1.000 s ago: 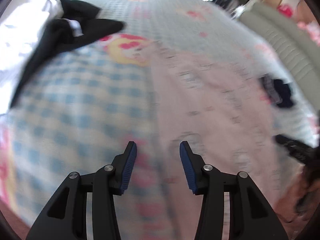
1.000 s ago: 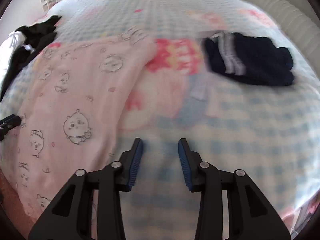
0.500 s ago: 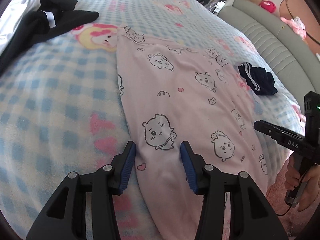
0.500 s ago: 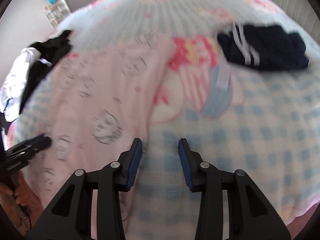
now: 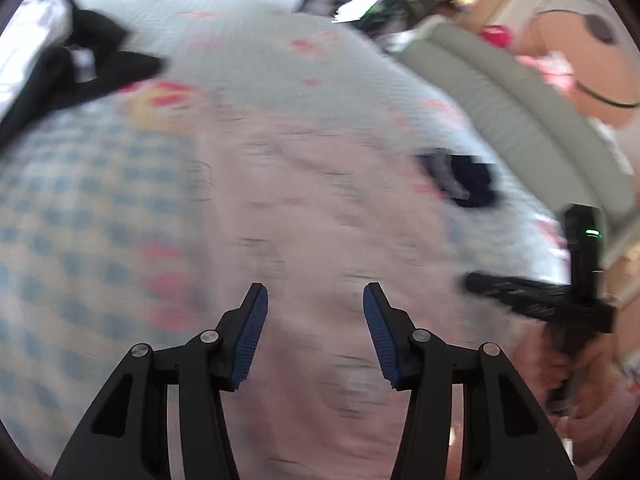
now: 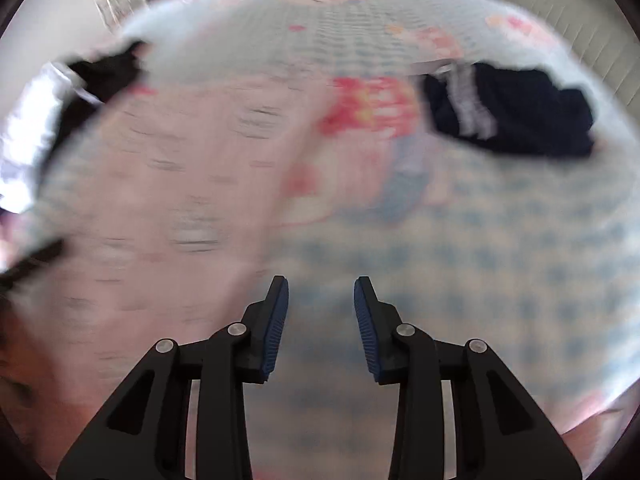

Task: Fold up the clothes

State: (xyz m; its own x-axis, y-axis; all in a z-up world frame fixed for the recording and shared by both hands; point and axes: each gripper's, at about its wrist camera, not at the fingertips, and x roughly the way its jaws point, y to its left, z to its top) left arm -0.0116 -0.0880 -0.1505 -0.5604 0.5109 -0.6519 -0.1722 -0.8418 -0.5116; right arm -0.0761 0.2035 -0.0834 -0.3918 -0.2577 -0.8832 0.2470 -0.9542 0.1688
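- Two black grippers with blue ribbed pads show, and both are empty with jaws spread wide: the left gripper [image 5: 315,334] at the lower centre of its view, the right gripper [image 6: 321,326] likewise in its own.
- One pale pink printed cotton garment [image 5: 304,216] lies spread flat down the middle of the left view; in the right view it fills the left half.
- Both views are motion-blurred, so I judge the grippers to be travelling toward an edge of the pink garment; no fold shows in it, though blur hides detail.
- Next, each jaw pair needs a hem or corner between its pads.
- Beneath lies a soft blue-and-cream checked blanket [image 6: 500,248] on a bed.
- A crumpled dark navy garment with white stripes [image 6: 516,116] sits at upper right, a black-and-white heap [image 5: 60,60] at upper left, a grey padded headboard [image 5: 520,120] at right.
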